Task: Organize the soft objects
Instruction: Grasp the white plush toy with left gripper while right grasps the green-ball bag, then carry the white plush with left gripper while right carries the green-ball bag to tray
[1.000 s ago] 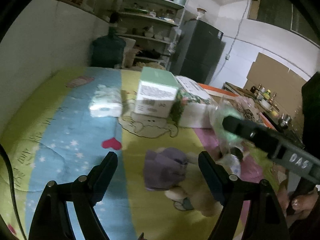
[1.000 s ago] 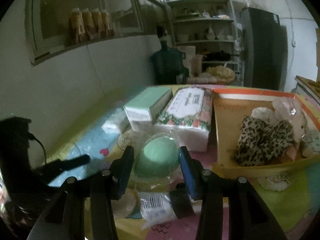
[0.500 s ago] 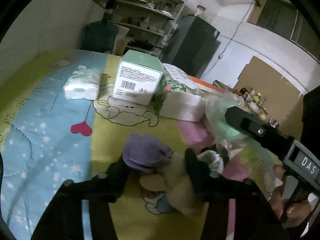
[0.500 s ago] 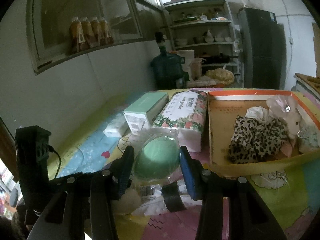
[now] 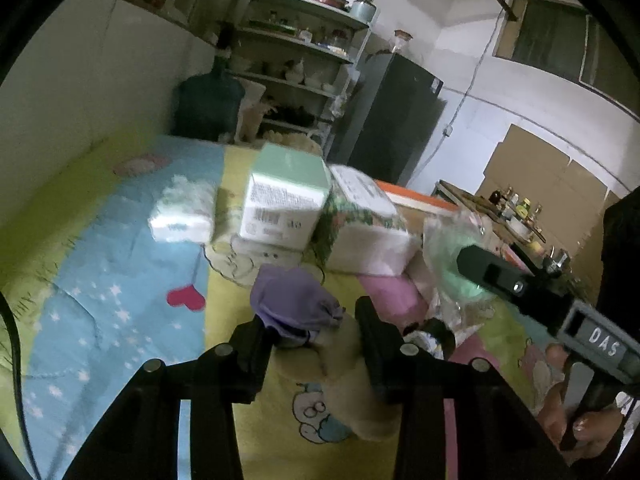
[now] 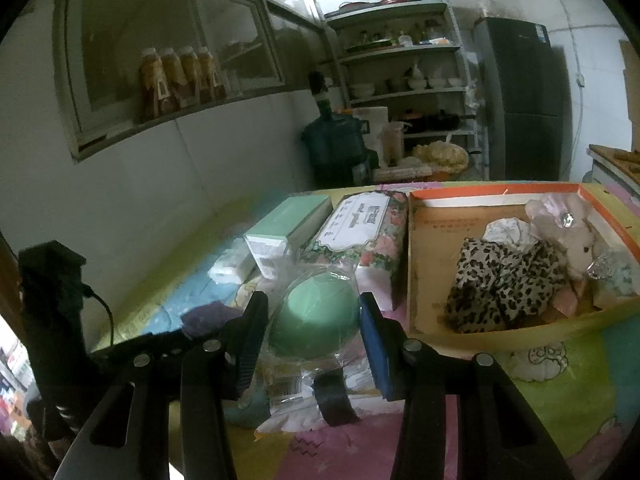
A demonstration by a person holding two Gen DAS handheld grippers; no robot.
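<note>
1. Quilt [image 5: 120, 304] fills my view, cartoon-printed.
2. Orange box [image 6: 424, 264] sits at two o'clock, holding leopard cloth [image 6: 500, 284].
3. Right gripper [image 6: 314, 316] clamps the bagged green sponge [image 6: 316, 320].
4. Left gripper [image 5: 316, 332] pinches the purple-hatted plush toy [image 5: 304, 312].

Left gripper [image 5: 316, 332]: jaws wide open and apart from the plush toy [image 5: 344, 364] one second ago; closed in half a second ago; now clamped on it at the purple cap [image 5: 294, 300], which has risen in the left wrist view toward the green box [image 5: 286, 200]. Right gripper [image 6: 314, 320]: grip on the bagged green sponge [image 6: 316, 320] unaltered, but raised; the packet's barcode label [image 6: 286, 388] has dropped lower in frame. Orange tray [image 6: 424, 320]: more of its interior now exposed in the right wrist view. Left gripper's body [image 6: 52, 320]: looms larger in that view.
</note>
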